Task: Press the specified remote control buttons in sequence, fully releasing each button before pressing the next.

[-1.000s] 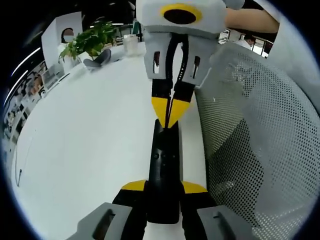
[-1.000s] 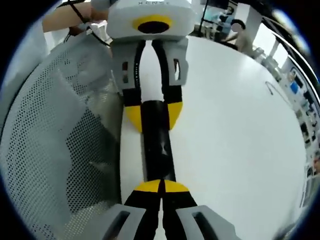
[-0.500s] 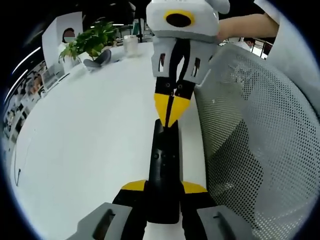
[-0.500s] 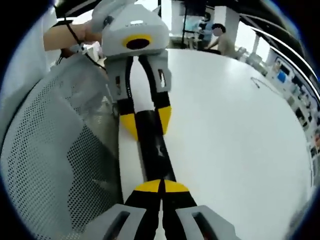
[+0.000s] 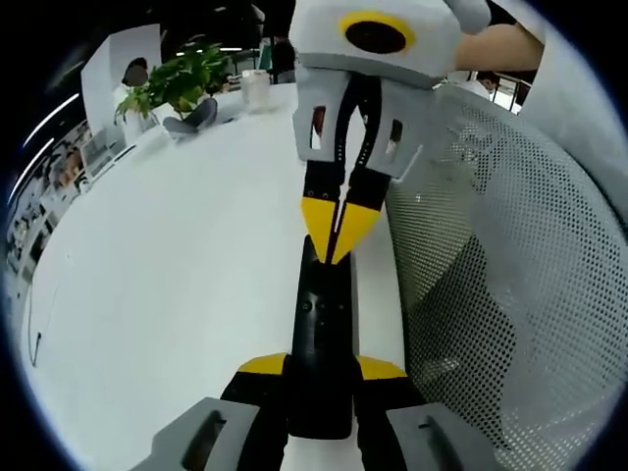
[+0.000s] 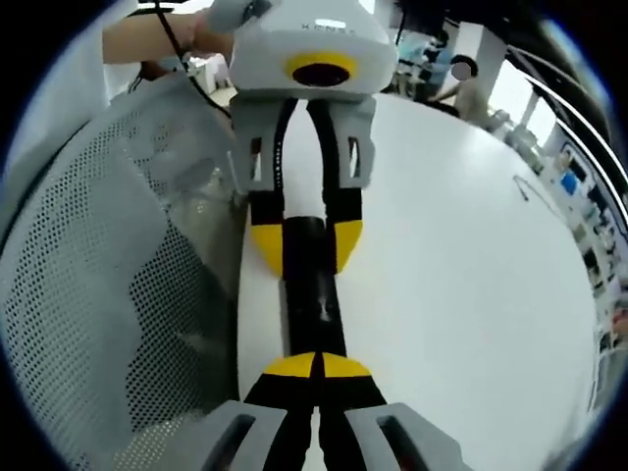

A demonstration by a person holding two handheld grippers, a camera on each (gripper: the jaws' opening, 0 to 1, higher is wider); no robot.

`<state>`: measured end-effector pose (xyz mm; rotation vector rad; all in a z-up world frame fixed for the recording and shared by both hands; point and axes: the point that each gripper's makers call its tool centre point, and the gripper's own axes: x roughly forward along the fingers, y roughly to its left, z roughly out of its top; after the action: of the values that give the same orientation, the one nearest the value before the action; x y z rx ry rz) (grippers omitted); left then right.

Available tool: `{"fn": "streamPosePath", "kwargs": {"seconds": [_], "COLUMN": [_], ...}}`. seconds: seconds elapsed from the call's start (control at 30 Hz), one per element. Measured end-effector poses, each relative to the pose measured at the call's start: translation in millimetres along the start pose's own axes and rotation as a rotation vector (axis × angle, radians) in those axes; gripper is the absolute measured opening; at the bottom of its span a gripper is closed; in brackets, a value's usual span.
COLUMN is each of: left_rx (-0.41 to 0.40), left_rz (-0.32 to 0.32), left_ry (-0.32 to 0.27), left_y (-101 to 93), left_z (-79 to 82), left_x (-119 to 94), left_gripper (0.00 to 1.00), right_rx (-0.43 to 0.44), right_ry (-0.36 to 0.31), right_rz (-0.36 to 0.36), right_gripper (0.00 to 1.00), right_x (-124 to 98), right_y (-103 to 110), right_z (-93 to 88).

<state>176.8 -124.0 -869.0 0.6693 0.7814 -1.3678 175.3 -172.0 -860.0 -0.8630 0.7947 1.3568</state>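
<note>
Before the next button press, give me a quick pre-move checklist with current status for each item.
1. Left gripper clamps the remote: ok.
2. Right gripper shut for pressing: ok.
3. Right tips over the remote's far end: ok.
4. Button fully released: cannot tell; contact is too close to judge.
5. Remote lies over the white table, beside the mesh chair back: ok.
6. Which button lies under the tips: cannot tell.

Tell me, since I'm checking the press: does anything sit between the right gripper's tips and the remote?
Nothing visible does. The right gripper, jaws shut, points straight at the remote, which the left gripper clamps at its other end.
</note>
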Motion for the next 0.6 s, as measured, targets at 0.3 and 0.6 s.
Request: {"fn": "streamPosePath", "kwargs": {"seconds": [0.3, 0.6], "left_rx": [0.006, 0.003], "left_rz": [0.002, -0.004], "left_ry": [0.0, -0.004], "left_y": [0.5, 0.8], "left_z": [0.0, 0.2], "left_x": [0.5, 0.8], "left_gripper": [0.24, 0.24], "right_rx": [-0.027, 0.043], "right_ry": [0.029, -0.028], "right_rz": [0.016, 0.025], "right_gripper": [0.0, 0.09], "right_x": [0.4, -1.0], "right_y": [-1.8, -3.5], "right_z": [-1.2, 5.1]}}
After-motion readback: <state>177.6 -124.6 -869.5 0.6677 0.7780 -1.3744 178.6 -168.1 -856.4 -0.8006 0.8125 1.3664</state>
